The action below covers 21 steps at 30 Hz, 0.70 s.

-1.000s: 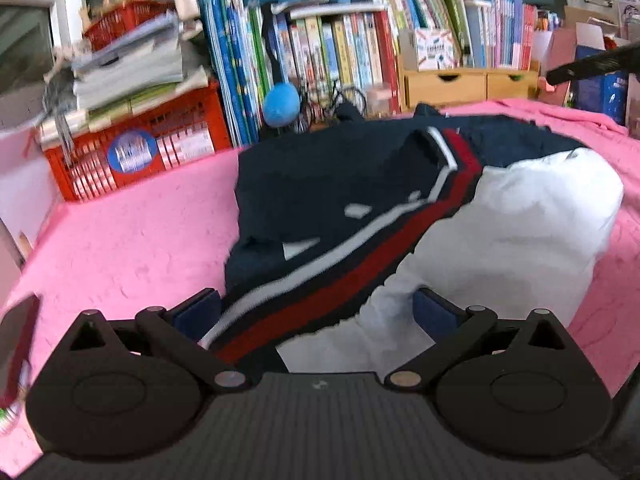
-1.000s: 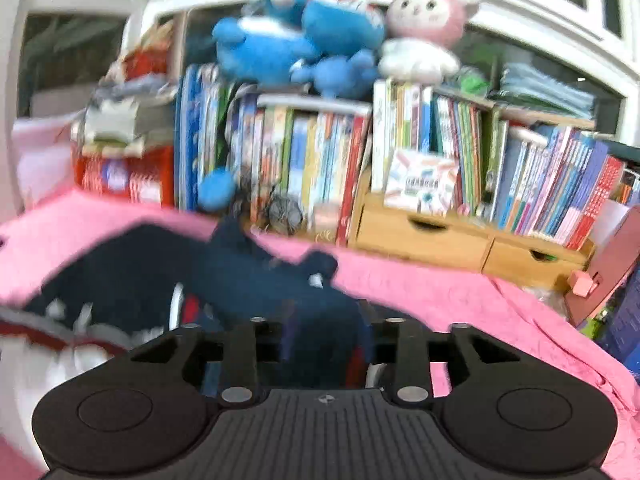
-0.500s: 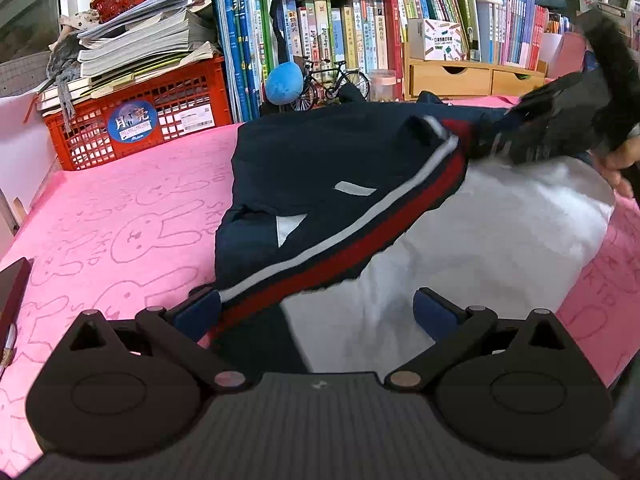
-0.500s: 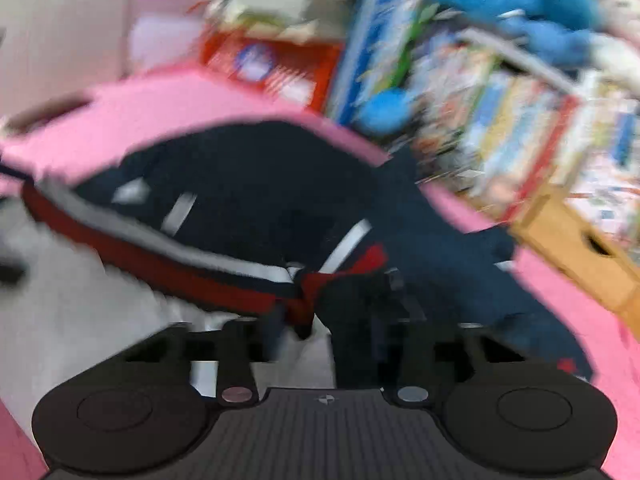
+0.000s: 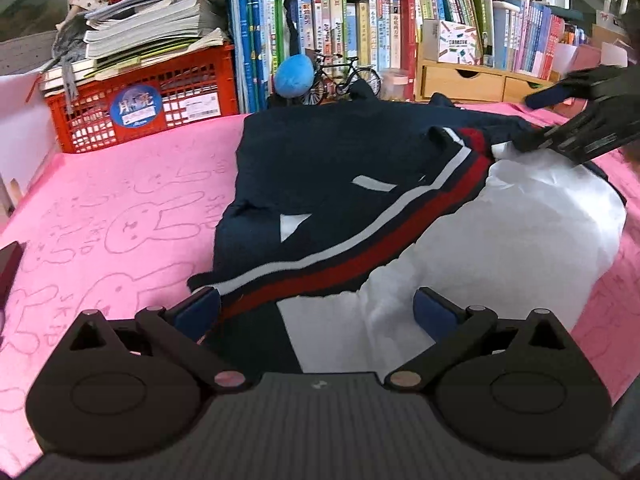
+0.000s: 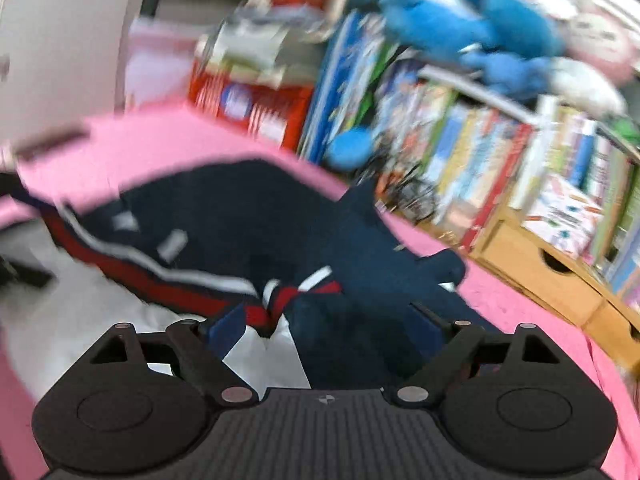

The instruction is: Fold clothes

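A navy garment with a white and red stripe and a white lower half lies on the pink rabbit-print blanket. My left gripper is open at the garment's near edge. The stripe and white cloth lie between its fingers, unpressed. At the garment's far right corner my right gripper hovers. In the blurred right wrist view the right gripper has its jaws opening. A bunched fold of the garment lies between the blue pads, and they do not press it.
A red crate stacked with papers stands at the back left. A row of books, wooden drawers, a model bicycle and a blue plush ball line the back. A dark object lies at the left edge.
My right gripper carried a navy fold down and leftwards onto the garment while shut on it, then its jaws parted and let it go. The left gripper stayed open in place.
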Each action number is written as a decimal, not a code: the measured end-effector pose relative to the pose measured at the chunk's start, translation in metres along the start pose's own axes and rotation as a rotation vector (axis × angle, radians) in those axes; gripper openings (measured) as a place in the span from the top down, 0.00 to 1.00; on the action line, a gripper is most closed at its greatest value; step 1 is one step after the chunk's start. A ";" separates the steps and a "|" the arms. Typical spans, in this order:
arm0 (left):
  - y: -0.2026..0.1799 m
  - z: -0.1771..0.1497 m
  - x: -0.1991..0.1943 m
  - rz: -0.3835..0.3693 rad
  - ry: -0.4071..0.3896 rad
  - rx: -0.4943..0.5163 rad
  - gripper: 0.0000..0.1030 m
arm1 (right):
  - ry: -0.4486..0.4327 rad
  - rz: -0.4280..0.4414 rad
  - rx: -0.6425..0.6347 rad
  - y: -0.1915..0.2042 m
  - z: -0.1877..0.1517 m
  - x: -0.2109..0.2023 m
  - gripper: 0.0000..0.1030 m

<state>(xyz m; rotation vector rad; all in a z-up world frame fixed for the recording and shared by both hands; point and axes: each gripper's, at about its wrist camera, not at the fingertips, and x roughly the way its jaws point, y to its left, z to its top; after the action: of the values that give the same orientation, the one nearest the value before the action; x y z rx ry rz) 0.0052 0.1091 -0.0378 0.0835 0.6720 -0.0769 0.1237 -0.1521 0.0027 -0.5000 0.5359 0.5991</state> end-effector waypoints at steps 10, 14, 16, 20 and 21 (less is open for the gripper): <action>0.022 -0.004 0.008 -0.019 0.052 -0.152 0.00 | -0.068 -0.120 0.352 -0.020 0.005 -0.002 0.74; 0.022 0.006 0.004 -0.036 0.007 -0.154 0.00 | -0.059 -0.165 0.439 -0.039 -0.013 -0.021 0.68; 0.019 0.012 0.003 -0.017 -0.020 -0.118 0.00 | 0.010 -0.119 0.433 -0.050 -0.019 -0.013 0.40; 0.019 0.023 0.015 -0.011 -0.032 -0.090 0.00 | 0.036 -0.089 0.394 -0.053 -0.023 -0.003 0.07; 0.021 0.025 0.022 -0.042 -0.016 -0.109 0.00 | 0.033 -0.078 0.377 -0.053 -0.023 0.000 0.07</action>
<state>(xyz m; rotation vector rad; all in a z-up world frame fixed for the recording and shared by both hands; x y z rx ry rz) 0.0397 0.1262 -0.0314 -0.0360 0.6611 -0.0807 0.1502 -0.2033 0.0002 -0.1734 0.6413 0.4025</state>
